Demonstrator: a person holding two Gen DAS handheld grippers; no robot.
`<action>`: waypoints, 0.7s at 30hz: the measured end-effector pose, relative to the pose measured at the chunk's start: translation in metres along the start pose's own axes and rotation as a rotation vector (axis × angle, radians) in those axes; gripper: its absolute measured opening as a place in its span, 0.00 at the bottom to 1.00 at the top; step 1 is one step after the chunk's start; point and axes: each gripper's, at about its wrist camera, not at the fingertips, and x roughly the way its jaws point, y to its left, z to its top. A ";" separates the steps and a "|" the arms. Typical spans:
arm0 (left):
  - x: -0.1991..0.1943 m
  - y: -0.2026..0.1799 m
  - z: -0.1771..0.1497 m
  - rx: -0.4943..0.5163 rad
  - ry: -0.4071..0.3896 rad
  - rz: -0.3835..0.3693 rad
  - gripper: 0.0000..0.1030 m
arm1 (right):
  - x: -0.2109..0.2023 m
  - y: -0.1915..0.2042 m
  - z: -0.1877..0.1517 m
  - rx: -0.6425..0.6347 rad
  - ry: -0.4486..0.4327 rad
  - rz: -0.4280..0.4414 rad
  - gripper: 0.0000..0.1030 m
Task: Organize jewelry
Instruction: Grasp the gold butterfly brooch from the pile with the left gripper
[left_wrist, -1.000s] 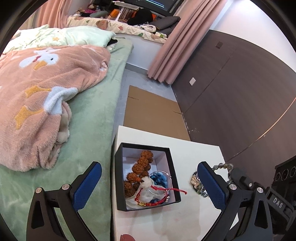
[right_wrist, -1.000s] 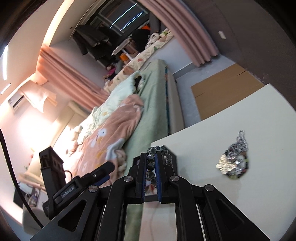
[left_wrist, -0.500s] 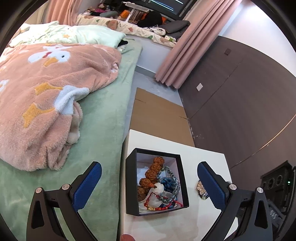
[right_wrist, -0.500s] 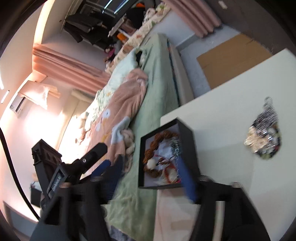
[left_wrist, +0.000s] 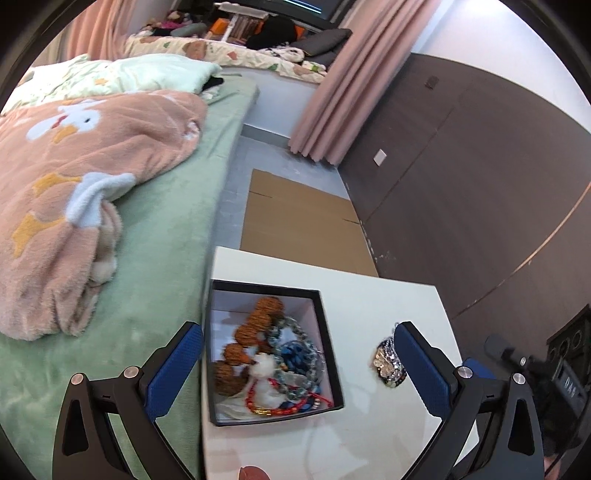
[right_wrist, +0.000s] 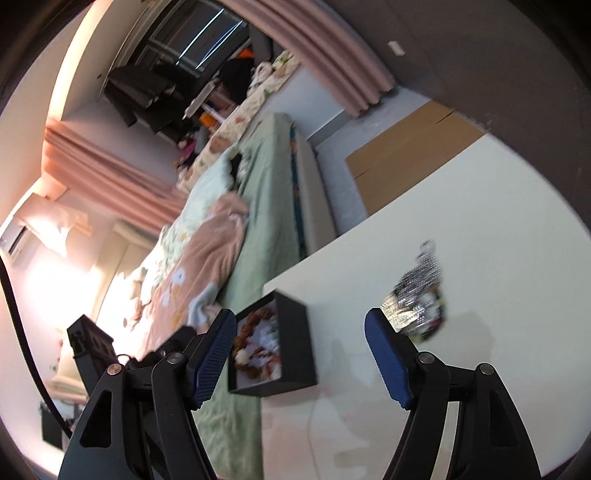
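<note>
Clearly, my left gripper (left_wrist: 297, 363) is spread wide over the black box (left_wrist: 328, 345) full of beads on the white table (left_wrist: 373, 291). Only its view shows the beads sharply. My right gripper (right_wrist: 300, 354) is spread too; beside it the silver jewelry (right_wrist: 417, 306) looks blurred.

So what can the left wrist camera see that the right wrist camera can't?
Only the left wrist view shows down into the black box: brown beads, a red string bracelet, bluish beads. Its open left tongs frame the box.

Only the right wrist view shows the air conditioner and the open right tongs.

Both show the white table, the silver jewelry piece lying outside the box, the green bed and the pink blanket.
</note>
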 end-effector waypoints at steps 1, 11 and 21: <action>0.001 -0.003 -0.001 0.007 0.000 0.001 1.00 | -0.004 -0.004 0.003 0.007 -0.007 -0.014 0.71; 0.015 -0.052 -0.008 0.074 -0.018 -0.012 1.00 | -0.033 -0.038 0.019 0.038 -0.024 -0.111 0.71; 0.037 -0.088 -0.017 0.126 -0.019 -0.008 1.00 | -0.041 -0.078 0.037 0.140 0.004 -0.208 0.71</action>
